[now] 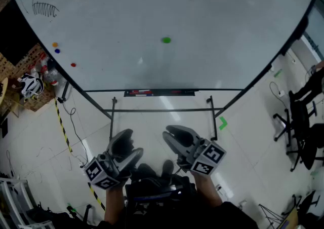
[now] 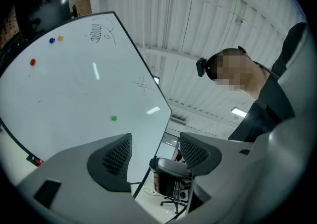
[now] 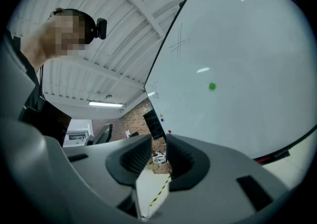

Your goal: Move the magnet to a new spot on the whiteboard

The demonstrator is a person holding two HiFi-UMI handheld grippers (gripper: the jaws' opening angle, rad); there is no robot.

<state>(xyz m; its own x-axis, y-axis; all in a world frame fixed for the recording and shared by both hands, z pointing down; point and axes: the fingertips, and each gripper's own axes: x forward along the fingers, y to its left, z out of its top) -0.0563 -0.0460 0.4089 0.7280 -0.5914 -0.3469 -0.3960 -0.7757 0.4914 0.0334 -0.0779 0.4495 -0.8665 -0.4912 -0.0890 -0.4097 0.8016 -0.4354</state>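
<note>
Left claw (image 1: 130, 143) and right claw (image 1: 169, 136) both gape empty, well apart from the green magnet (image 1: 166, 40) on the whiteboard (image 1: 212, 15); best to approach square and pinch its rim.

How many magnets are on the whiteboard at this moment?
4. The green magnet sits near the middle of the whiteboard. Near its left edge: the orange magnet, the blue magnet just below, and the red magnet lower still. None looks hidden.
</note>
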